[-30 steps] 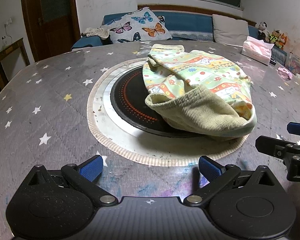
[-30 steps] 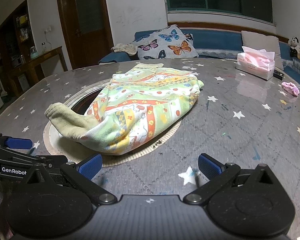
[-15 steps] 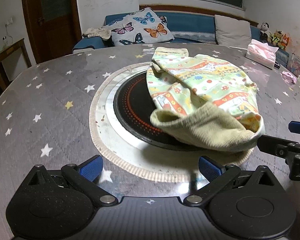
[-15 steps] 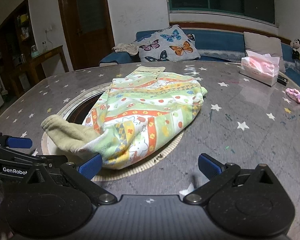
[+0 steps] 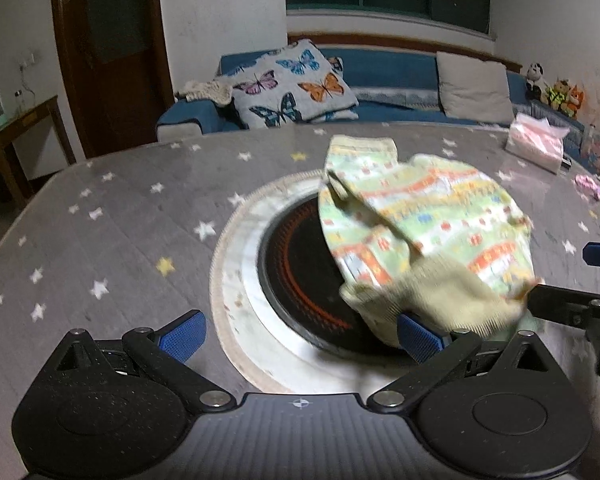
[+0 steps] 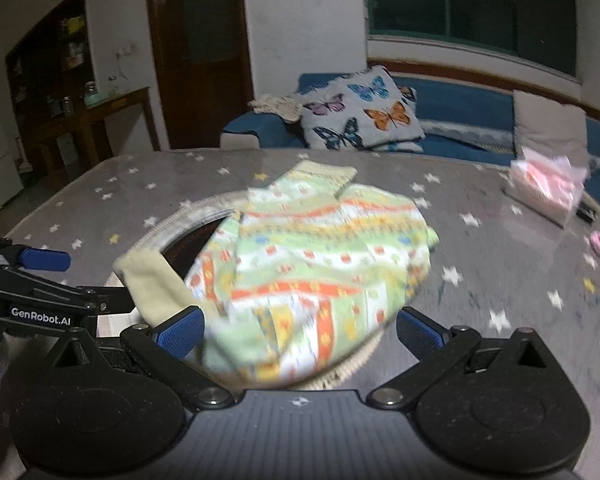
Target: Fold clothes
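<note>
1. You had the small green, yellow and orange patterned child's garment (image 5: 428,224) lying bunched on the grey star-printed surface (image 5: 112,240), partly over the round black inset hotplate (image 5: 296,280) at its centre.
2. Your left tongs (image 5: 300,330) stood wide open and empty; their right blue pad sat just beside the garment's plain yellow ribbed cuff (image 5: 436,300). Contact could not be confirmed through the blur.
3. Your right tongs (image 6: 298,330) were equally spread, with the near hem of the garment between the pads. Nothing was clamped.
4. Risk: closing on a bunched edge would likely have taken several layers at once and produced a crooked fold.
5. Risk: the two tongs were near each other at the cuff, so a collision was possible.
6. Risk: dragging the cloth could have caught it on the hotplate's fringed rim (image 5: 236,232).
</note>
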The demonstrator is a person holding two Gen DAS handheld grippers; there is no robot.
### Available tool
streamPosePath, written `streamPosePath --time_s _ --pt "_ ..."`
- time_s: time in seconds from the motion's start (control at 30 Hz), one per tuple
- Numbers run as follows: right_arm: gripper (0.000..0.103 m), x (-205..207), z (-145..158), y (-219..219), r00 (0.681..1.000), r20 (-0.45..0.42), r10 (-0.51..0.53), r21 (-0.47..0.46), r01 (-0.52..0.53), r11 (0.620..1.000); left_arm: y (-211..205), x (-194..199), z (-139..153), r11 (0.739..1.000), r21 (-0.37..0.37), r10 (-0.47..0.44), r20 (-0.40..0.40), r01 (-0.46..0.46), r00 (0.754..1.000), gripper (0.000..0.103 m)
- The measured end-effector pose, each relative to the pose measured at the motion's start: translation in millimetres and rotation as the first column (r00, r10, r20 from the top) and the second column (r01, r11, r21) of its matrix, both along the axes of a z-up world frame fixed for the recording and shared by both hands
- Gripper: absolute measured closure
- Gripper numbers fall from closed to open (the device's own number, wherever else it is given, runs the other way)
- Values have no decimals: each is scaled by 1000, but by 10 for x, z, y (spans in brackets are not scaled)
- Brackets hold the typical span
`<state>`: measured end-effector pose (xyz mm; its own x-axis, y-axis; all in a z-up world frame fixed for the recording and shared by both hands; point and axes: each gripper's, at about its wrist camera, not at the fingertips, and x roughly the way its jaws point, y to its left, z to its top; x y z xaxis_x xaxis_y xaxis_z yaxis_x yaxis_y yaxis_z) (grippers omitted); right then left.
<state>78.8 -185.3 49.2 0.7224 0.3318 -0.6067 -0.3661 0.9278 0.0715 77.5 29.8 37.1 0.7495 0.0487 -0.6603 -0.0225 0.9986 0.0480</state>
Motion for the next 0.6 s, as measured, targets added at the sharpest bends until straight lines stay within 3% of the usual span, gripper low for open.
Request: streamPosePath --time_s 0.17,0.3,0.6 --pt "0 198 133 95 998 13 54 -4 -54 999 133 108 114 1000 8 10 37 -10 999 0" --pt "4 475 121 281 997 21 76 -82 -74 994 232 242 125 1000 12 13 49 -14 999 2" --pt "22 1160 -28 819 985 2 170 -169 -167 971 483 646 73 999 -2 38 27 -38 999 30"
